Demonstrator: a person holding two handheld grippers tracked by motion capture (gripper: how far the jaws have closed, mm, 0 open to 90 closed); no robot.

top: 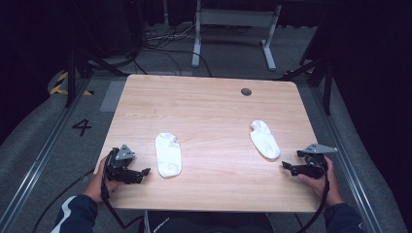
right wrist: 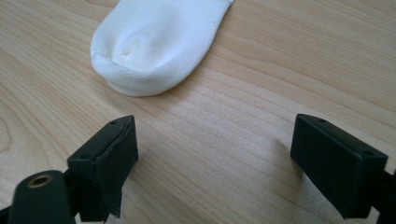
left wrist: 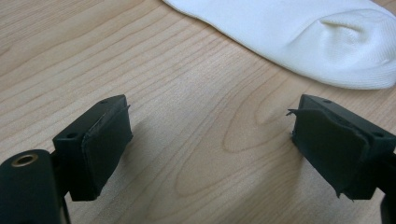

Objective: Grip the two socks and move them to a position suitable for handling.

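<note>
Two white socks lie flat on the wooden surface point(top: 209, 104), well apart from each other. The left sock point(top: 168, 154) is the landmark: it lies lengthwise toward the near left part of the surface, its rounded end toward the person. The right sock point(top: 265, 139) sits well to the right of it and a little farther from the person, angled so its near end points toward the right edge.

The left tool point(top: 142, 174) rests just left of the left sock's near end, its jaws spread wide with nothing between them. In the left gripper view that tool point(left wrist: 210, 140) has only bare wood in its gap, and the sock's rounded end point(left wrist: 327, 42) lies just beyond, not touching the pads.

The right tool point(top: 286, 166) is far to the right of the left sock, close to the right sock's near end, jaws likewise wide apart and empty. In the right gripper view the tool point(right wrist: 215, 154) faces the right sock's end point(right wrist: 149, 46), apart from it.

A small dark round hole point(top: 246, 91) sits at the surface's far side, well beyond the left sock.
</note>
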